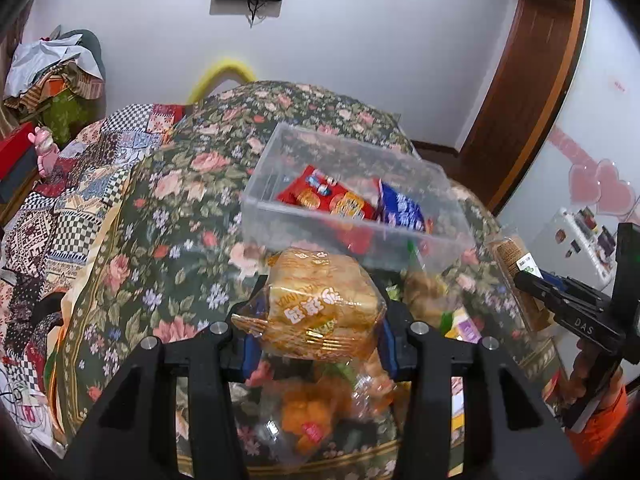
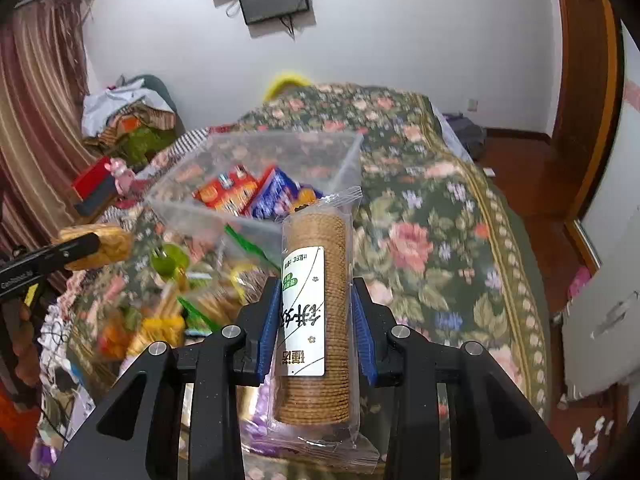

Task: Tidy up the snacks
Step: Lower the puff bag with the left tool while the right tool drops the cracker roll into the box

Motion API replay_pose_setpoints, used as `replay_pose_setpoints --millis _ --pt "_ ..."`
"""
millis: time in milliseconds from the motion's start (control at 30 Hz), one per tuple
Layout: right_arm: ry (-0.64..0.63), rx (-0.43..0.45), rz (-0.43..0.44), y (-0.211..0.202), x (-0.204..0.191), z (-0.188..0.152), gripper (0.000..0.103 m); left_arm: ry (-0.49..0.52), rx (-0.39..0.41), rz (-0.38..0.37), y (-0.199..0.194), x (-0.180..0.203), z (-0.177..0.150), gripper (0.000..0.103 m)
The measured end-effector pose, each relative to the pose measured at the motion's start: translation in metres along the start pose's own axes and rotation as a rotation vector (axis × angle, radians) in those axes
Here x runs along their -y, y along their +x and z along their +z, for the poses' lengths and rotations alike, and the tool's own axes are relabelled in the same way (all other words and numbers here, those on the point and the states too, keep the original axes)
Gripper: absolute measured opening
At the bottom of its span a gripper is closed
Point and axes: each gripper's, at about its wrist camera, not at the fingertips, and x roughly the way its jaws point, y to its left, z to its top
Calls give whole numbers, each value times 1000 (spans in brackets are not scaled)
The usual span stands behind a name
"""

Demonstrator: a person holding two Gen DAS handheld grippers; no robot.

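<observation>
My left gripper [image 1: 320, 316] is shut on a golden bread packet [image 1: 320, 300], held above the flowered bed just before the clear plastic box [image 1: 280, 160]. The box holds a red cracker pack [image 1: 324, 196] and a blue pack [image 1: 402, 208]. My right gripper [image 2: 316, 320] is shut on a clear sleeve of round brown biscuits [image 2: 320, 304] with a white label, held upright to the right of the box [image 2: 256, 148]. The right gripper with its sleeve shows at the right in the left wrist view [image 1: 532, 280]; the left gripper and bread show at the left in the right wrist view [image 2: 92, 246].
Loose snack packets [image 2: 168, 304] lie in a heap on the flowered bedspread [image 2: 420, 240] in front of the box, also below my left gripper [image 1: 320, 408]. Piled clothes [image 1: 52, 76] and a red box [image 2: 92, 184] sit far left. A wooden door frame [image 1: 532, 80] stands at right.
</observation>
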Motion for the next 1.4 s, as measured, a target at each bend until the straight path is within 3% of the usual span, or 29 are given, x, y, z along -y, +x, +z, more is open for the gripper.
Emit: replay_pose_setpoints --millis 533,967,1400 --pt "-51 90 62 18 -27 50 31 37 90 27 17 5 60 46" --pt "-100 44 76 74 -54 84 31 85 17 71 86 9 85 46" --pt "-118 -67 53 119 -61 91 32 84 -57 90 135 2 97 46"
